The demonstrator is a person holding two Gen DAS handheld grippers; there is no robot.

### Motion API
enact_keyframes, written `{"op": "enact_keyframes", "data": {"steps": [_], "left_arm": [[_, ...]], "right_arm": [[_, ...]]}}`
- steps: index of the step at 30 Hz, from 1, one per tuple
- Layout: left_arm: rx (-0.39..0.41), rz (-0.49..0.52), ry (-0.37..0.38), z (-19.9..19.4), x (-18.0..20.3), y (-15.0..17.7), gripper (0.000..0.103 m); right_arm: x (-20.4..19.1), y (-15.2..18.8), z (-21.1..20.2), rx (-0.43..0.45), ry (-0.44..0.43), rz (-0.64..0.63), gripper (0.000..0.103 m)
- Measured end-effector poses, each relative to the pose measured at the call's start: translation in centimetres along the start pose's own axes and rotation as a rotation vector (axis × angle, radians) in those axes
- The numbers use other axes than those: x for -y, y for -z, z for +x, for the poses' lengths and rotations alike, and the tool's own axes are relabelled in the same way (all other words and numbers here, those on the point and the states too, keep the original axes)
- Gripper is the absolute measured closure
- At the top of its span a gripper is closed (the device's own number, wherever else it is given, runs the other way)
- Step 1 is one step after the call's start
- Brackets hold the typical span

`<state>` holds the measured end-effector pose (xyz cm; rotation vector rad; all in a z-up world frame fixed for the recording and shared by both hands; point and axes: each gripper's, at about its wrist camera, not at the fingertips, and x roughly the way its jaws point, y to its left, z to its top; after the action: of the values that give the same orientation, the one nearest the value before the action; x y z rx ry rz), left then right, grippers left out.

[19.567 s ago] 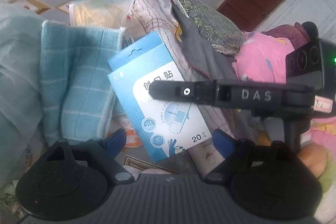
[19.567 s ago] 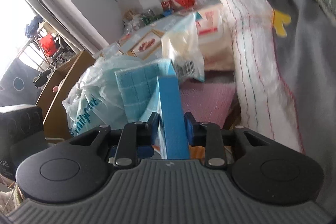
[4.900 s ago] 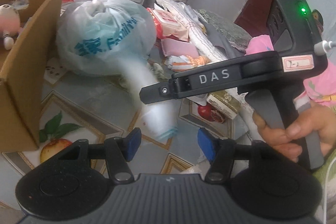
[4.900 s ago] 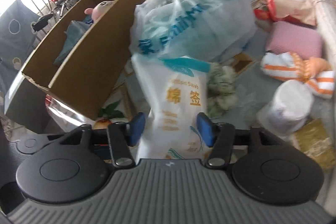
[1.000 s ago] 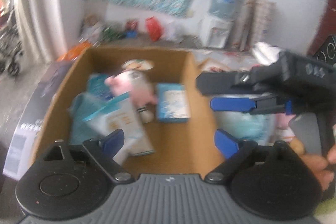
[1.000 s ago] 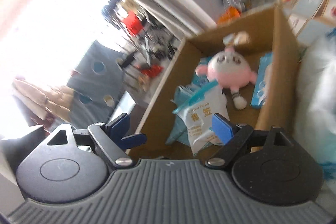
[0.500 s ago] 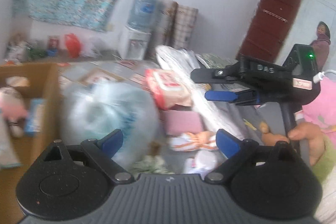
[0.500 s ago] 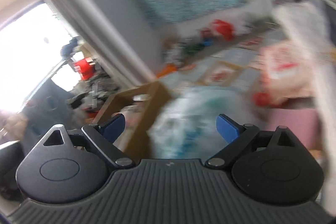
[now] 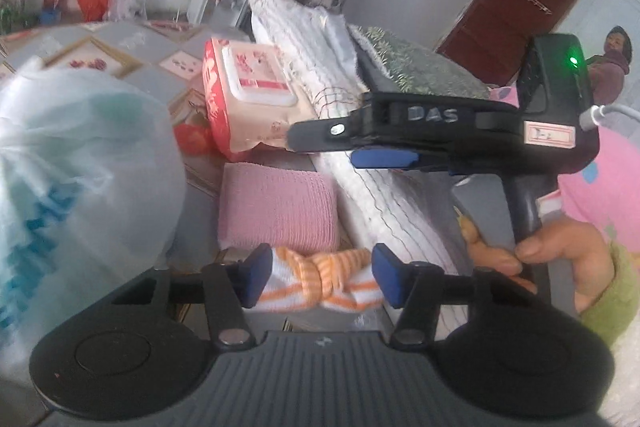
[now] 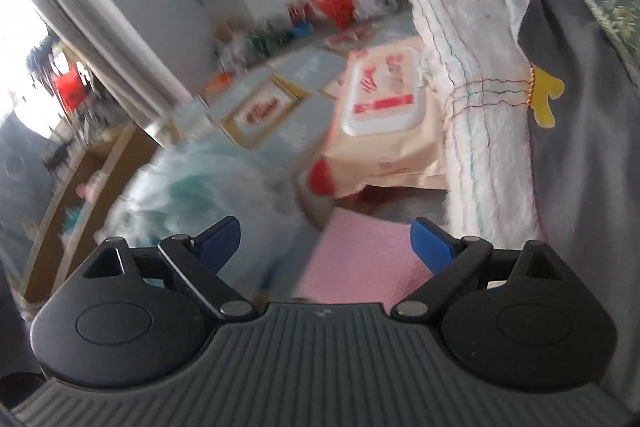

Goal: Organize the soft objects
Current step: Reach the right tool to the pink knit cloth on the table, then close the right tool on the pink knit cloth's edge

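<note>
- The orange-and-white striped cloth [image 9: 320, 277] is seen low in the left wrist view, on the tiled tabletop [image 9: 132, 51], just in front of the pink towel [image 9: 278, 209] and close to the near edge.
- It lies between the two blue pads of the left gripper [image 9: 318, 279]. The jaws have just been closing and are now at a middle width; a small gap is seen on each side, so the cloth is not judged to be pressed yet.
- The right gripper [image 10: 325, 241] is held wide, with nothing gripped; the pink towel [image 10: 360, 259] and the tabletop are seen between its pads.
- Beside the pink towel, a pack of wet wipes [image 9: 248, 91] leans on a rolled white quilt [image 9: 360, 167], and a big plastic bag [image 9: 80, 163] stands on the left side.
- The cardboard box [image 10: 76, 195] is only partly seen, at the left edge of the right wrist view.
- Possible trouble: the cloth is knotted and soft, so only a loose fold may be caught and the rest may slip out when it is lifted.
- The edge of the pink towel may be pinched together with it, because the two are very near.
- The plastic bag stands between the cloth and the box, so it may be pushed or snagged on the way.
</note>
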<state>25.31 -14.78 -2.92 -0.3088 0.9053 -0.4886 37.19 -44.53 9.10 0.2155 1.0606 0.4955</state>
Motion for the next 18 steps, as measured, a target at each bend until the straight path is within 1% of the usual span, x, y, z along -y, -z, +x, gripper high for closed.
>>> {"op": "enact_keyframes", "data": {"steps": [1,4,5,7,9,13,16,18], "left_arm": [[-0.014,-0.008,0.005,0.7,-0.1,-0.4,0.048],[-0.077,-0.052,0.018,2.8,-0.6,-1.0,0.049],[-0.089,-0.062,0.023,3.4,-0.7,-1.2,0.049],[-0.118,-0.086,0.035,4.4,-1.3,-1.2,0.049],[-0.113,-0.100,0.036,4.9,-1.8,-1.3,0.049],[-0.126,-0.133,0.037,5.4,-2.6,-1.7,0.049],[-0.139,-0.156,0.011,6.0,-3.1,-2.1,0.043],[-0.163,-0.184,0.001,6.8,-3.7,-2.2,0.043]], "right_arm": [[0.3,-0.4,1.0,-0.029,0.009,-0.015,0.014],[1.0,-1.2,3.1,-0.090,0.022,-0.033,0.024],[1.2,-1.4,4.0,-0.112,0.025,-0.036,0.025],[1.4,-1.6,5.1,-0.143,0.026,-0.043,0.025],[1.5,-1.7,6.3,-0.176,0.032,-0.059,0.025],[1.0,-1.5,7.5,-0.218,0.045,-0.101,0.024],[0.8,-1.5,7.4,-0.231,0.047,-0.121,0.025],[0.8,-1.6,7.5,-0.238,0.039,-0.110,0.025]]}}
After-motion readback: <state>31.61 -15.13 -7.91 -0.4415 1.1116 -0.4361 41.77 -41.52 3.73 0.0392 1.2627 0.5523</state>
